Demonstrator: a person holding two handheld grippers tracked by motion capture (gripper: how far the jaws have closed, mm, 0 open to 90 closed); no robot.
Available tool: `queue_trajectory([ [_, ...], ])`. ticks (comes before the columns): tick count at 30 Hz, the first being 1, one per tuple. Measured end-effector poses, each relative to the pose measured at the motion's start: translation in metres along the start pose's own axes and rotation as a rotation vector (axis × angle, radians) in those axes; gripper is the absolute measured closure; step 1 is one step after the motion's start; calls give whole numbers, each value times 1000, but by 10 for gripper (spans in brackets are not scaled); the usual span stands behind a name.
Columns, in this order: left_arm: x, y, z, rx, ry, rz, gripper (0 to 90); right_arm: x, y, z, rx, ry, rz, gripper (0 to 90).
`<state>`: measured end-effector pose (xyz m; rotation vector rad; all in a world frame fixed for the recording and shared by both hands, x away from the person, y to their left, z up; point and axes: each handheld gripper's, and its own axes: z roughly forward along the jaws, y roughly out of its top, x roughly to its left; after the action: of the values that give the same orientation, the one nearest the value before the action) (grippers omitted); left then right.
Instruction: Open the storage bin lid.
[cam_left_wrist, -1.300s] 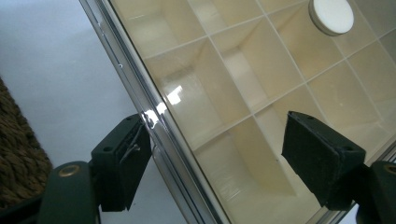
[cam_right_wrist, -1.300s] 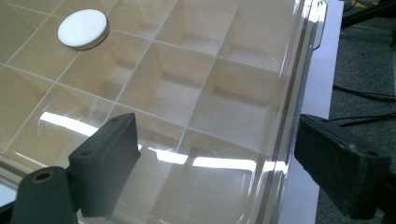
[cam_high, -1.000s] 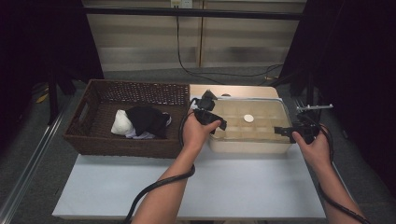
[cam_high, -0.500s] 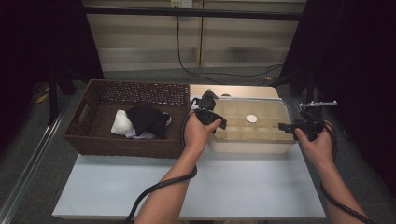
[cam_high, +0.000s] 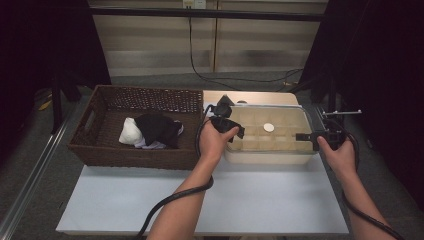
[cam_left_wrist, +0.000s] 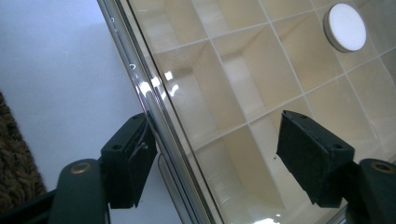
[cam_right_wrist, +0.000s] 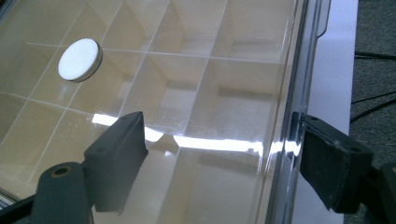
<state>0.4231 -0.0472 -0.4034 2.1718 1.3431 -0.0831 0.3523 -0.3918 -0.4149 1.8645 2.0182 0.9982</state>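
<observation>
A shallow beige compartment box (cam_high: 270, 156) with a clear lid stands on the white table (cam_high: 250, 200). A white round disc (cam_high: 269, 127) (cam_left_wrist: 344, 27) (cam_right_wrist: 79, 59) sits on the lid. My left gripper (cam_high: 231, 129) (cam_left_wrist: 215, 154) is at the box's left end, jaws astride the lid's rim (cam_left_wrist: 159, 116), one outside and one over the lid. They have just been opening a little. My right gripper (cam_high: 305, 137) (cam_right_wrist: 219, 163) is at the right end, astride the lid's edge (cam_right_wrist: 289, 116). Its jaws have been closing slightly, with gaps still showing.
A dark wicker basket (cam_high: 135, 156) stands left of the box, close against it, holding black cloth (cam_high: 157, 127) and a white bundle (cam_high: 131, 132). Cables trail from both grippers over the table's near part. Dark floor lies beyond the table's right edge.
My right hand has edged slightly farther along the box's right end. The left hand has stayed where it was.
</observation>
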Motion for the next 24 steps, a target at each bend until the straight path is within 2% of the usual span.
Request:
queue_trajectory([
  [2, -1, 0, -1, -1, 1, 2, 300, 0, 0, -1, -5, -2, 1, 214],
  [5, 0, -2, -2, -5, -9, -17, 304, 1, -1, -10, -43, 9, 9, 227],
  [9, -2, -4, -6, -26, 2, -8, 318, 2, -3, -17, -62, 15, 14, 263],
  [16, -2, -8, -12, -4, -6, -34, 348, 7, -9, -22, -59, 12, 1, 267],
  [24, -1, -13, -22, -10, 18, -38, 362, 15, -14, -25, -48, 23, -9, 267],
])
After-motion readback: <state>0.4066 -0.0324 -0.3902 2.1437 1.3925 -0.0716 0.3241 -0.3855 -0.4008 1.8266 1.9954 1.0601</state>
